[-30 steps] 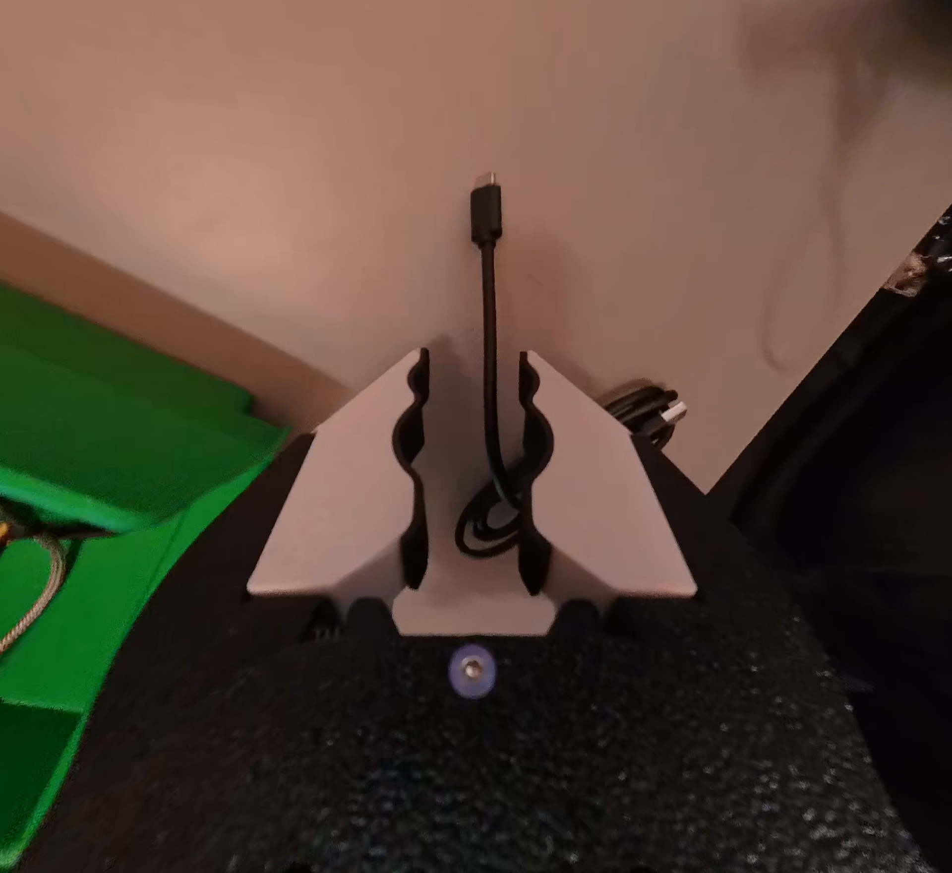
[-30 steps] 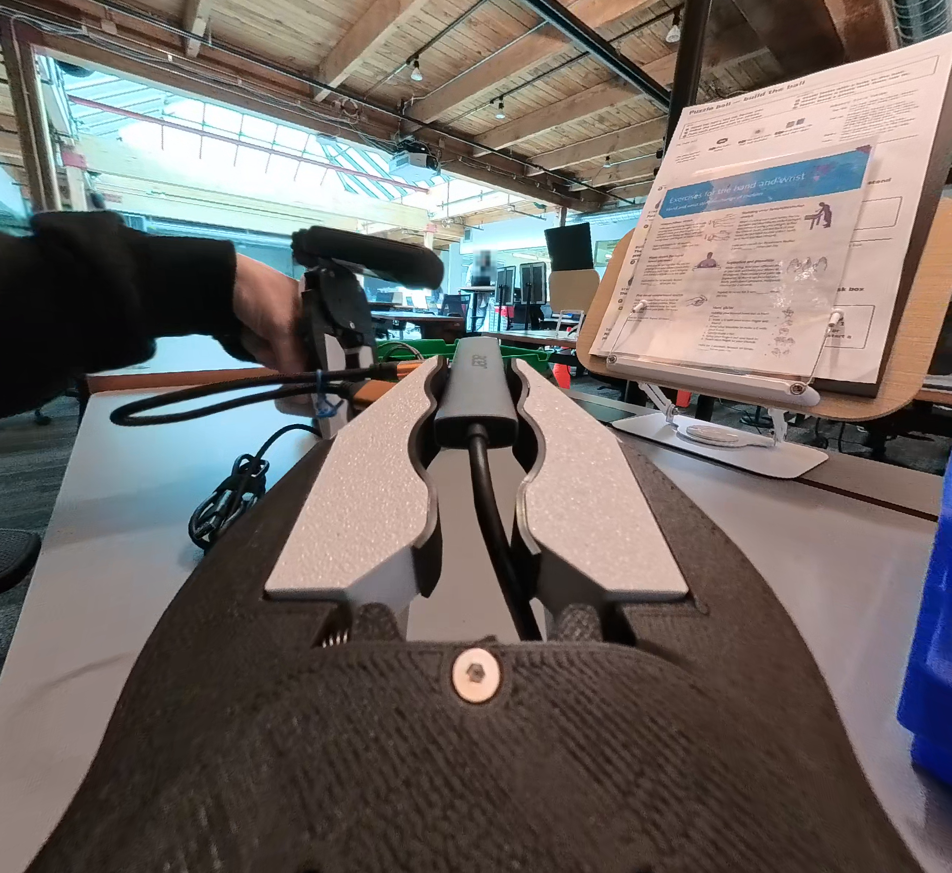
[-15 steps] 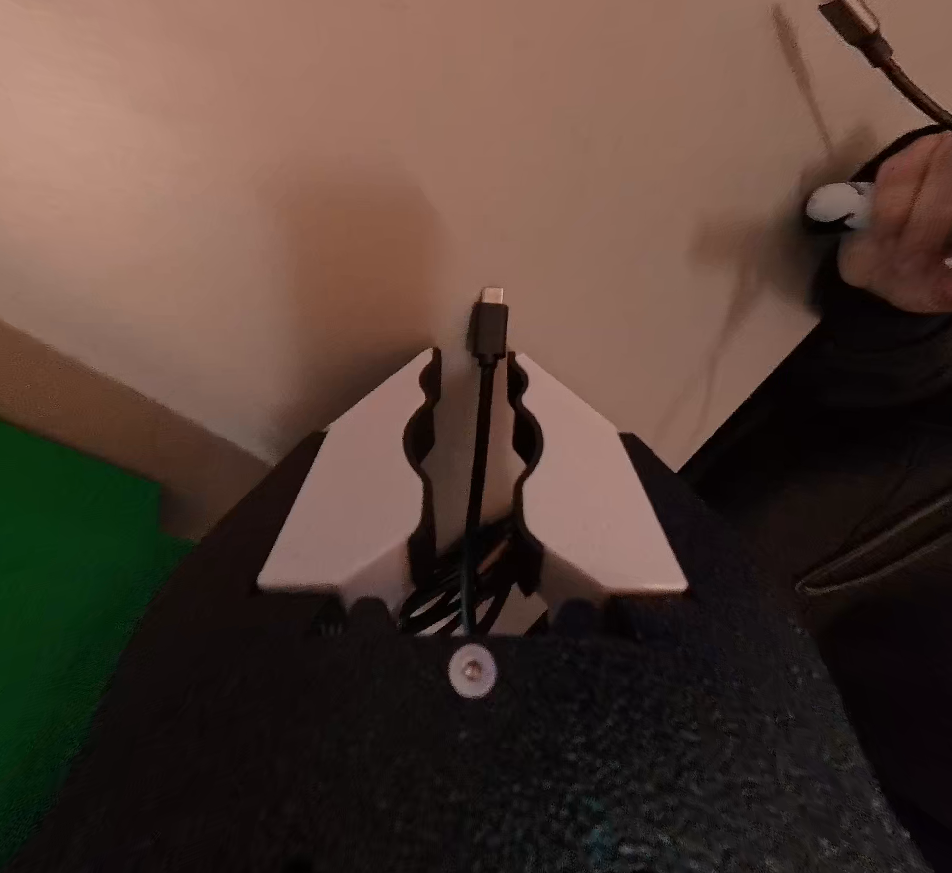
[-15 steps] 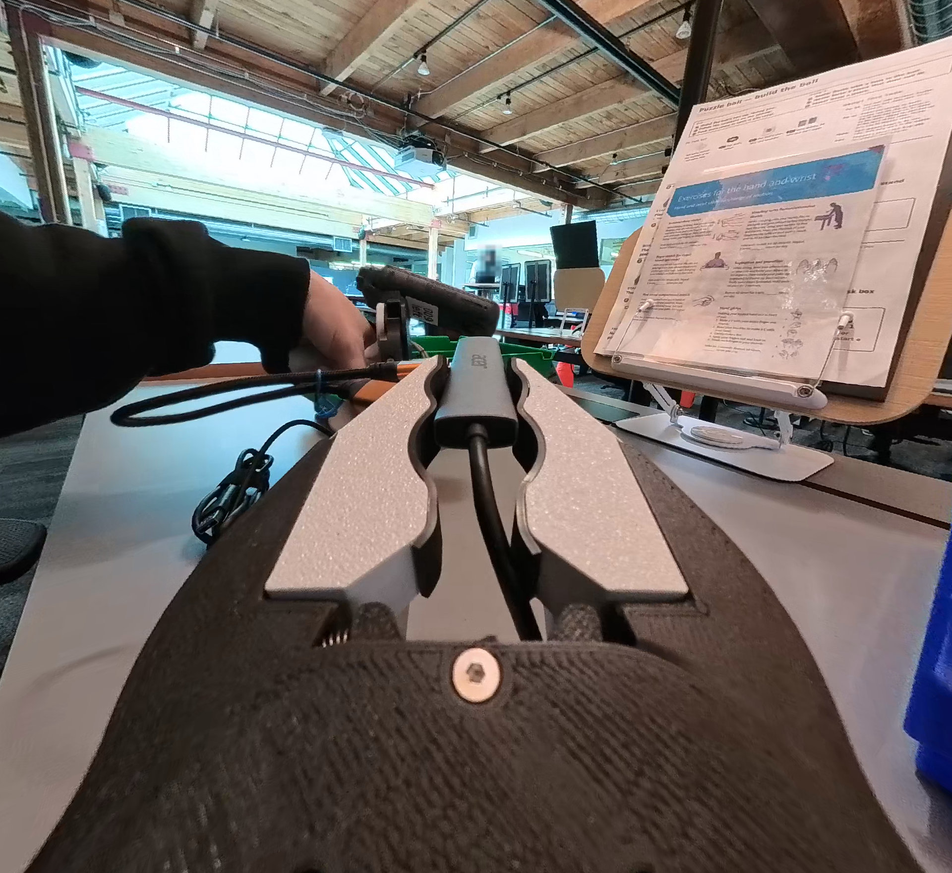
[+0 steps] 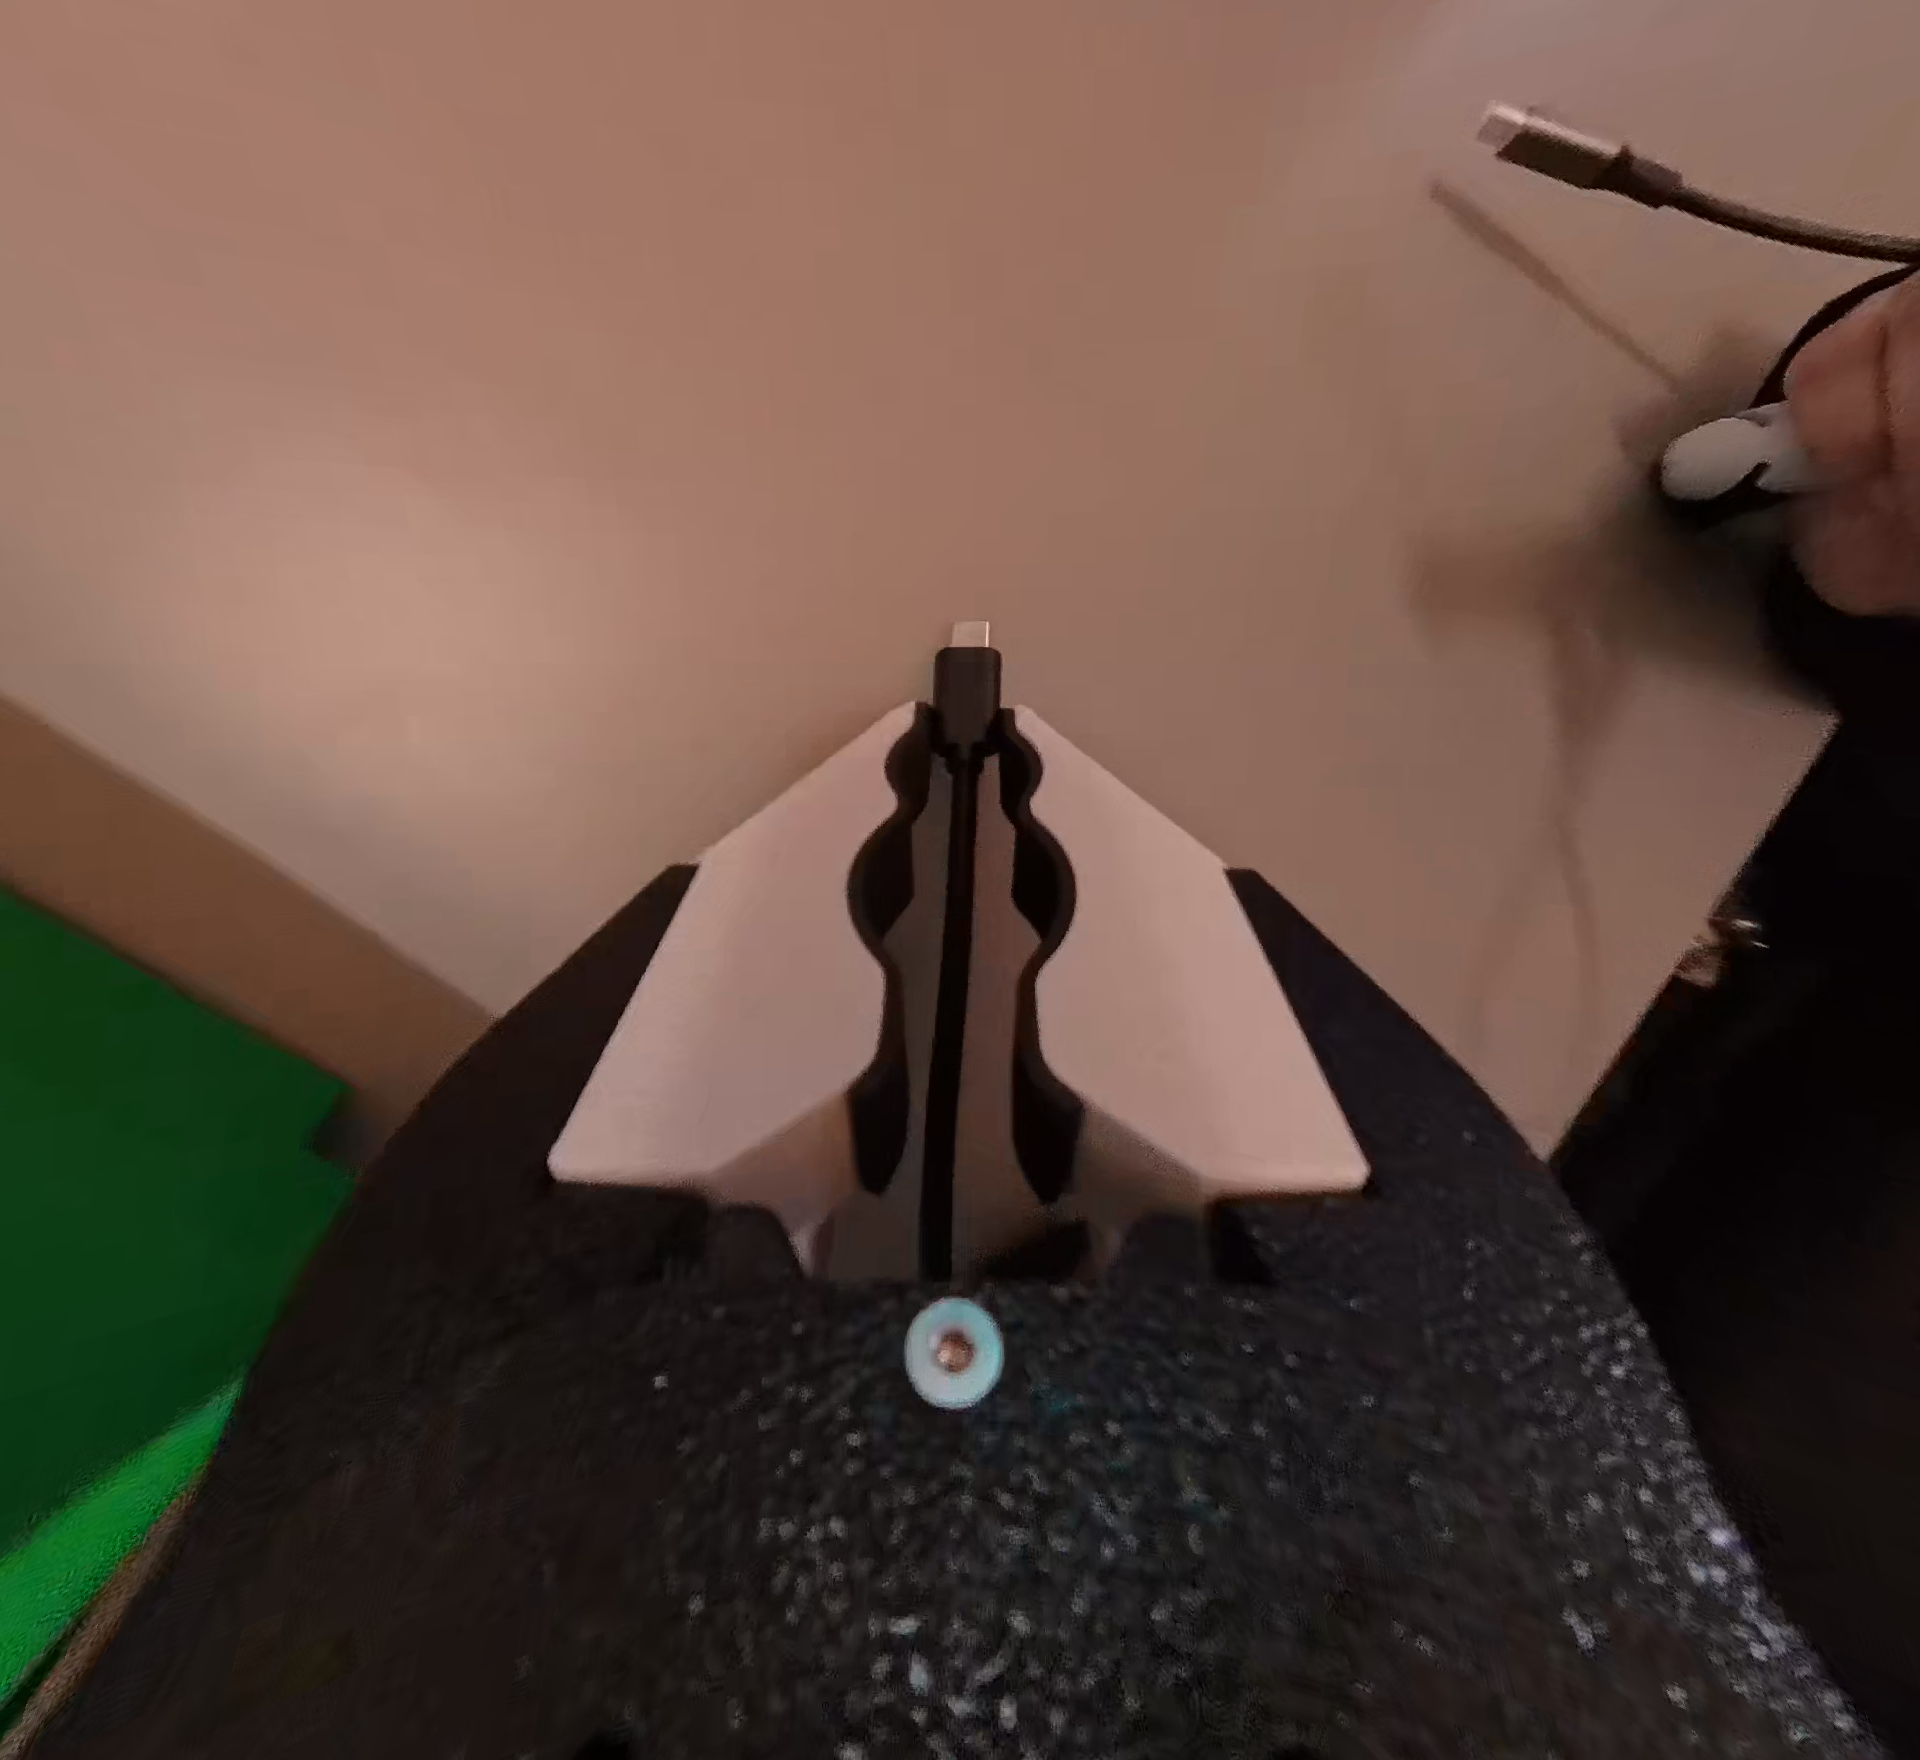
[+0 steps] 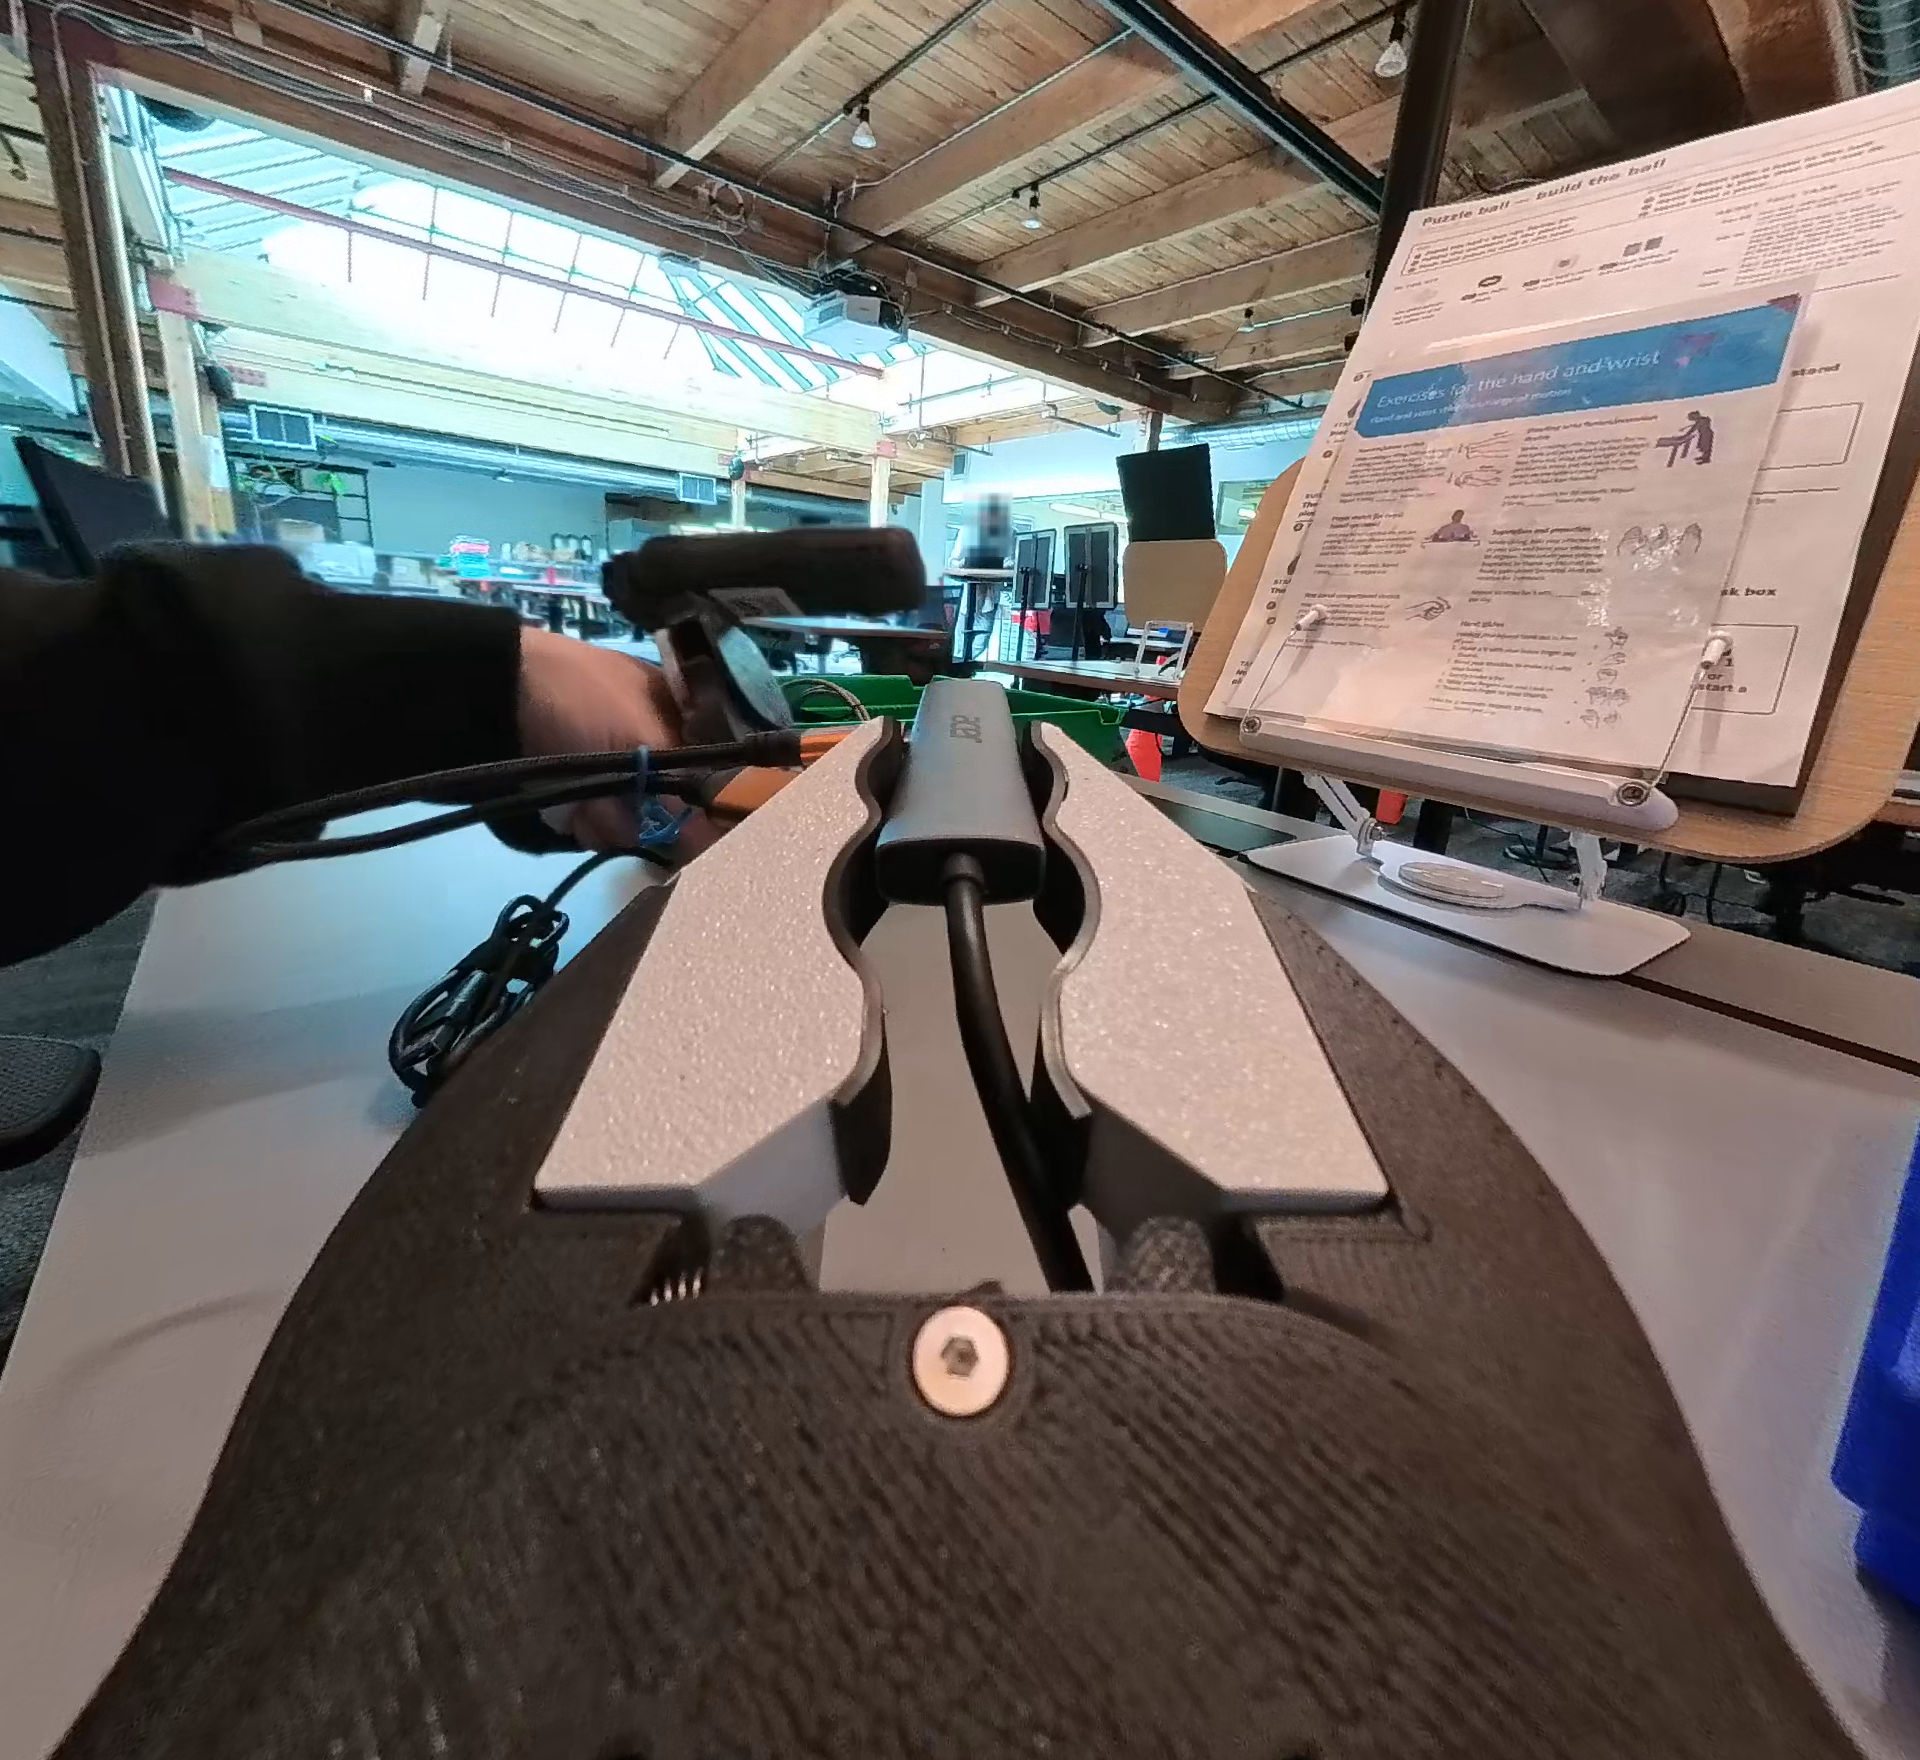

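The left gripper (image 5: 966,723) pinches a small black plug (image 5: 968,687) right at its fingertips. The metal tip of the plug sticks out past the tips, so it is free to go into something. Its thin cord (image 5: 940,1035) runs straight back between the fingers, out of the way. Below it is the pale worktop (image 5: 623,308). To the far right a silver plug (image 5: 1548,152) on a braided cord pokes up beside a hand (image 5: 1860,474).

The right gripper (image 6: 961,775) squeezes a grey hub (image 6: 961,775) by its sides. The hub lies flat and points far away, so its end stays open. Its thick cord (image 6: 987,1004) trails back between the fingers. On the left, orange-ended plugs (image 6: 764,760) with braided cords sit at the hub's side. Farther left a hand in a black sleeve (image 6: 592,702) holds the other gripper. A bundle of black cable (image 6: 473,993) rests on the worktop near the left. A green bin (image 6: 1039,723) sits far behind the hub. On the right stands a paper stand (image 6: 1538,775), and a blue box (image 6: 1886,1378) is at the near right edge.
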Available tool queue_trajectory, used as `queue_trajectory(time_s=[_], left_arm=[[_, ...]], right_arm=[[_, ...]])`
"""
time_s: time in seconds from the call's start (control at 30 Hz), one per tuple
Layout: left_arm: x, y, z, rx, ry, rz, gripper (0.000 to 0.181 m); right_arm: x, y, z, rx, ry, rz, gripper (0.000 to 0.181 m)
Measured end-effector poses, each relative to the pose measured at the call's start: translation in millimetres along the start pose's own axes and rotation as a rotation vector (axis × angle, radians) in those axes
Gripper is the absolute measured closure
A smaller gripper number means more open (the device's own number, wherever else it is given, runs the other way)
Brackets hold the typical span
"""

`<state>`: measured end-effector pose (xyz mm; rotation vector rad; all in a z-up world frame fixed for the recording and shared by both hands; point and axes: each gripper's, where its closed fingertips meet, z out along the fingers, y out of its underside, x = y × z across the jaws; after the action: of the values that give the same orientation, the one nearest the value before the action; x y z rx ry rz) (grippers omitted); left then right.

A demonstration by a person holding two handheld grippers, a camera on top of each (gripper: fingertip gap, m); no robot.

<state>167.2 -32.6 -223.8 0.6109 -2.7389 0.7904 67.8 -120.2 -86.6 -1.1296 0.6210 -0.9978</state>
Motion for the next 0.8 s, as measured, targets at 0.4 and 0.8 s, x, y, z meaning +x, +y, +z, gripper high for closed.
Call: queue_trajectory(time_s=[0.4, 0.8], left_arm=[[90.0, -33.1, -75.9, 0.300, -0.315, 0.287, 0.171], [122.5, -46.0, -63.1, 0.401, -0.233, 0.131, 0.171]], right_arm=[[1.6, 11.7, 6.8, -0.094, 0.041, 0.028, 0.159], [-5.5, 3.9, 6.4, -0.047, 0.010, 0.037, 0.159]])
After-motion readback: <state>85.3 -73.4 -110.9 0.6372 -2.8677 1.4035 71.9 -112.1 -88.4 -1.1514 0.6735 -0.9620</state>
